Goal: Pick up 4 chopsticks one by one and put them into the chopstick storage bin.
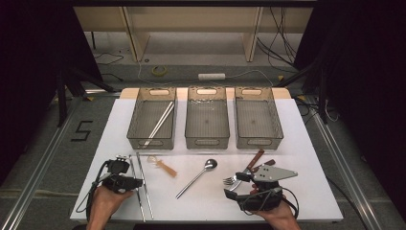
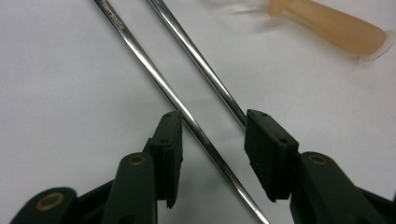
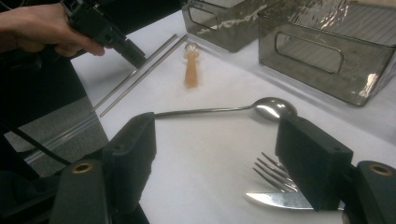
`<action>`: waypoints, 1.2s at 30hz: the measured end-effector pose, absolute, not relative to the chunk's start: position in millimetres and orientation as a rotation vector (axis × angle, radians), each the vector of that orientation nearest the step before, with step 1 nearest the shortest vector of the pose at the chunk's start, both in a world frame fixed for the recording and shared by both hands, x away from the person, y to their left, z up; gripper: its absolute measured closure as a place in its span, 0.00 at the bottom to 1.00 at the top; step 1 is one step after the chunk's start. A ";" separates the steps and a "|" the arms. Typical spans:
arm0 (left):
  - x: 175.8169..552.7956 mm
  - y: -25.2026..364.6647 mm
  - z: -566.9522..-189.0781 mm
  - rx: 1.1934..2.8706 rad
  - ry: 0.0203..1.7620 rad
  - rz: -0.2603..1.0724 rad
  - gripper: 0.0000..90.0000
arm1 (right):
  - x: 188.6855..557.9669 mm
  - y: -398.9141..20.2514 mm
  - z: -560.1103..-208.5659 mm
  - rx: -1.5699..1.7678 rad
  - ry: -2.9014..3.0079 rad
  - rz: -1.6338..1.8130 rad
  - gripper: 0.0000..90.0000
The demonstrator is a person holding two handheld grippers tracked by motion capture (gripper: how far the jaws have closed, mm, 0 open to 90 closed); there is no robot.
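While the left gripper point(image 2: 212, 135) stands partly open over two metal chopsticks point(image 2: 187, 116) lying on the desk point(image 1: 297, 143), one rod passes between its pads untouched; the right gripper point(image 3: 217, 158) hangs wide near a fork point(image 3: 275, 175).

A white table top point(image 1: 306, 143) is set on a grey floor point(image 1: 43, 143), where a black numeral 5 point(image 1: 82, 130) is marked. Beyond it, wooden furniture legs point(image 1: 131, 33), loose cables point(image 1: 282, 38), a tape roll point(image 1: 159, 71) and a white power strip point(image 1: 211, 76) are seen between dark curtains point(image 1: 28, 72).
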State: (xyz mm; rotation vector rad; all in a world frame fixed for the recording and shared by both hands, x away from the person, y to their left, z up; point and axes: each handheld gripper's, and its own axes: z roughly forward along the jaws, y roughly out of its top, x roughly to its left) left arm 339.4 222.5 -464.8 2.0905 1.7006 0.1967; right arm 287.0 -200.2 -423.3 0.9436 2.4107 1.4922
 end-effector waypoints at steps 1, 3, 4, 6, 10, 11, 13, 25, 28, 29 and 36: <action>339.7 222.2 -465.4 2.092 1.704 0.199 0.63 | 287.1 -200.3 -423.4 0.945 2.410 1.493 0.33; 340.3 222.6 -465.7 2.106 1.703 0.192 0.63 | 287.2 -200.3 -423.6 0.945 2.411 1.491 0.33; 340.4 222.5 -466.0 2.107 1.704 0.191 0.63 | 287.1 -200.2 -423.6 0.944 2.413 1.490 0.33; 340.8 222.2 -466.5 2.114 1.707 0.191 0.64 | 286.9 -200.0 -423.6 0.943 2.413 1.489 0.33; 341.3 221.5 -467.7 2.118 1.716 0.190 0.64 | 287.2 -199.9 -423.6 0.943 2.413 1.489 0.33; 341.5 221.4 -467.9 2.118 1.718 0.189 0.65 | 287.2 -199.9 -423.5 0.943 2.413 1.490 0.33; 341.9 221.3 -468.1 2.116 1.722 0.187 0.65 | 287.2 -199.9 -423.6 0.942 2.412 1.491 0.34; 343.4 220.2 -467.9 2.140 1.726 0.198 0.67 | 287.1 -199.7 -423.7 0.941 2.415 1.489 0.34; 343.3 218.8 -467.8 2.154 1.725 0.212 0.68 | 287.4 -199.9 -423.8 0.942 2.414 1.488 0.34; 343.4 218.6 -467.9 2.156 1.725 0.213 0.68 | 287.4 -199.8 -423.8 0.942 2.414 1.489 0.34; 343.9 215.5 -467.7 2.191 1.726 0.242 0.72 | 287.5 -200.4 -423.5 0.944 2.409 1.492 0.34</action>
